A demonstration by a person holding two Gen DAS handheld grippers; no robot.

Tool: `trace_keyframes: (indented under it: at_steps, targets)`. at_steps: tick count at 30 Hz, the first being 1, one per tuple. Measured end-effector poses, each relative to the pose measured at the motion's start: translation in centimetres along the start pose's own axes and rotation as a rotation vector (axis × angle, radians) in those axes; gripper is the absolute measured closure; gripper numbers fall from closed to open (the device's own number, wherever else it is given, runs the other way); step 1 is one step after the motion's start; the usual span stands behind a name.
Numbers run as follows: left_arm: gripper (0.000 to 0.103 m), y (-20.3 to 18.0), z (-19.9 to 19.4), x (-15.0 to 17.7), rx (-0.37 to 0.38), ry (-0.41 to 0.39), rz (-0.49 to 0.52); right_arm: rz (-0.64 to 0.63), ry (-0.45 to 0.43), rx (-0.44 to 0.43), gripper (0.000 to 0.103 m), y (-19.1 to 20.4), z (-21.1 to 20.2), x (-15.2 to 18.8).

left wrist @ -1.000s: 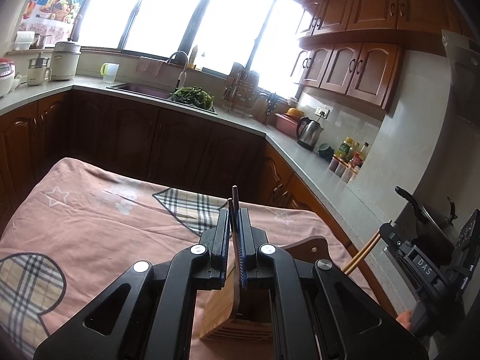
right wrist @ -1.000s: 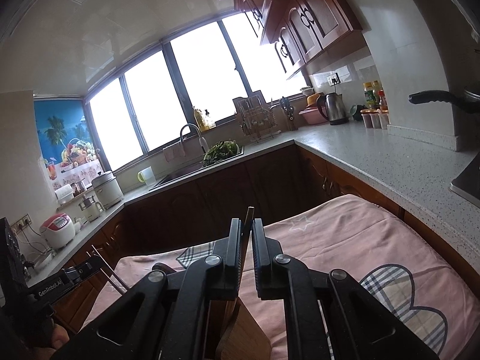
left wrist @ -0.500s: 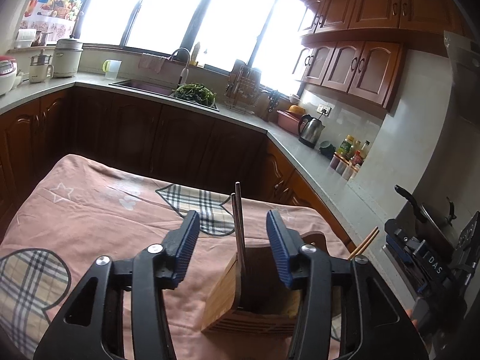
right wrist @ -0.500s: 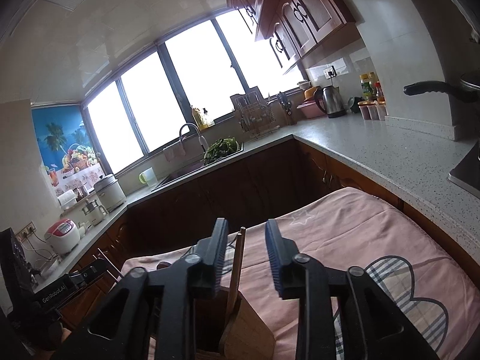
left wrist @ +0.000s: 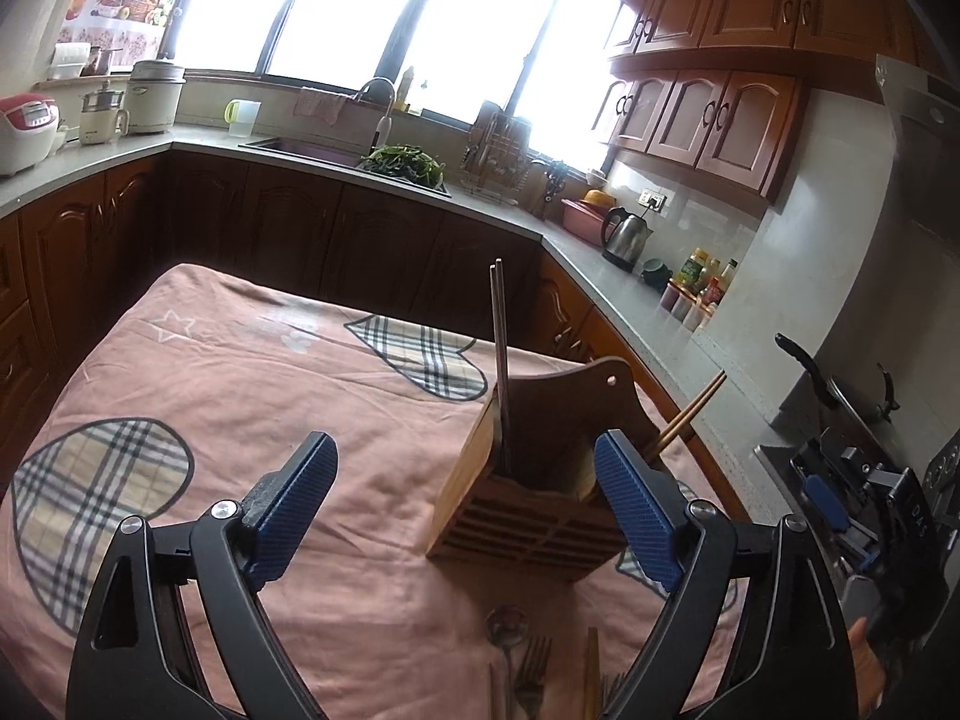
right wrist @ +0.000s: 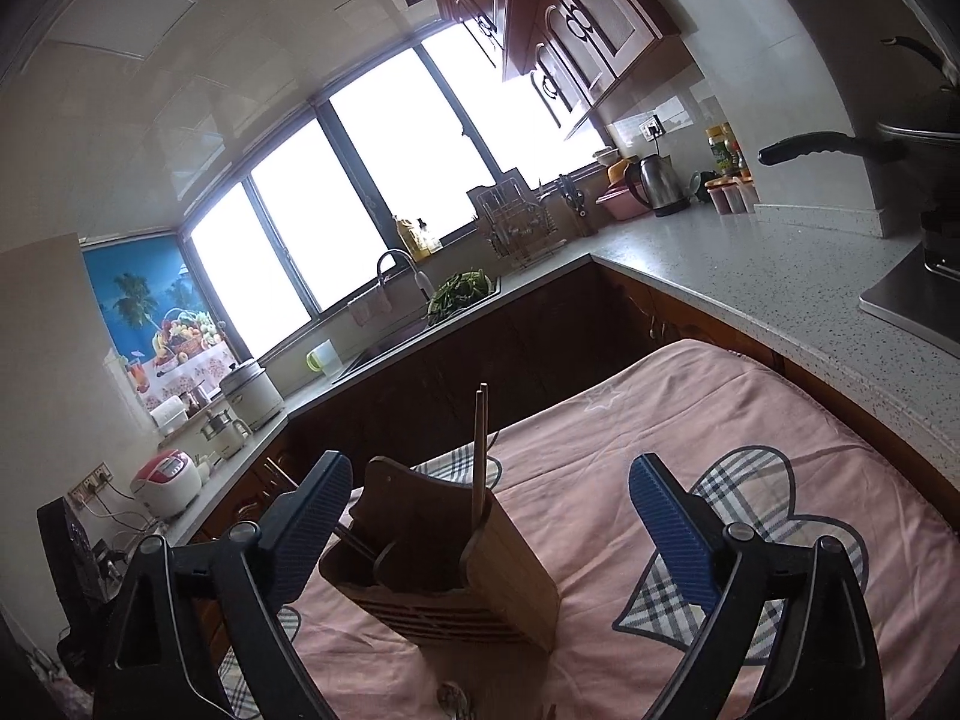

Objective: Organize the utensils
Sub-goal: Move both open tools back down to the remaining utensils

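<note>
A wooden utensil holder (left wrist: 528, 480) stands on the pink cloth; it also shows in the right wrist view (right wrist: 444, 570). Dark chopsticks (left wrist: 499, 360) stand upright in its left compartment. Light wooden chopsticks (left wrist: 690, 414) lean out of its right side; they stand upright in the right wrist view (right wrist: 480, 450). My left gripper (left wrist: 468, 516) is open and empty, pulled back from the holder. My right gripper (right wrist: 489, 522) is open and empty, also just behind the holder. A spoon (left wrist: 507, 630), a fork (left wrist: 531, 666) and a chopstick (left wrist: 593, 678) lie on the cloth in front of the holder.
The table is covered by a pink cloth (left wrist: 240, 372) with plaid hearts. Kitchen counters (right wrist: 750, 264) run around it, with a kettle (left wrist: 624, 234), bottles (left wrist: 702, 282), a sink (left wrist: 312, 147) and a rice cooker (left wrist: 27, 132). A pan handle (right wrist: 810, 147) sticks out at right.
Both grippers opened, released their chopsticks into the holder, and drew back and up. The chopsticks now stand free in the holder.
</note>
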State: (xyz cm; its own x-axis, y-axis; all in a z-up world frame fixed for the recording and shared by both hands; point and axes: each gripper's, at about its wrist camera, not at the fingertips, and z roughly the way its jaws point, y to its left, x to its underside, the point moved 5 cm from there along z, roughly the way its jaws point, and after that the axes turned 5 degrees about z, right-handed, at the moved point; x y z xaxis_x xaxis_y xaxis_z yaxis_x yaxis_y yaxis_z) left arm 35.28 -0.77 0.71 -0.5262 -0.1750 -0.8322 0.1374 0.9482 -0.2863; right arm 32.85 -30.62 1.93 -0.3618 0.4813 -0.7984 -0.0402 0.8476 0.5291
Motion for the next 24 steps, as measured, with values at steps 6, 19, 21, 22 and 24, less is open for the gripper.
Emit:
trace_keyframes:
  at_steps: [6,19,21,22,24]
  targets:
    - [0.013,0.4,-2.0,3.3,-0.003,0.066,-0.011,-0.010,0.043,0.008,0.008,-0.2,-2.9,2.1]
    - [0.013,1.6,-4.1,8.9,-0.021,0.169,-0.017,-0.007,0.173,0.061,0.008,-3.0,-7.3,8.1]
    - [0.013,1.6,-4.1,9.5,-0.021,0.182,-0.013,-0.008,0.187,0.070,0.008,-3.2,-7.6,8.9]
    - [0.013,1.6,-4.1,9.8,-0.022,0.189,-0.012,-0.007,0.195,0.072,0.008,-3.3,-7.7,9.2]
    - [0.013,1.5,-4.1,10.3,-0.024,0.203,-0.006,-0.008,0.211,0.074,0.008,-3.5,-7.8,9.9]
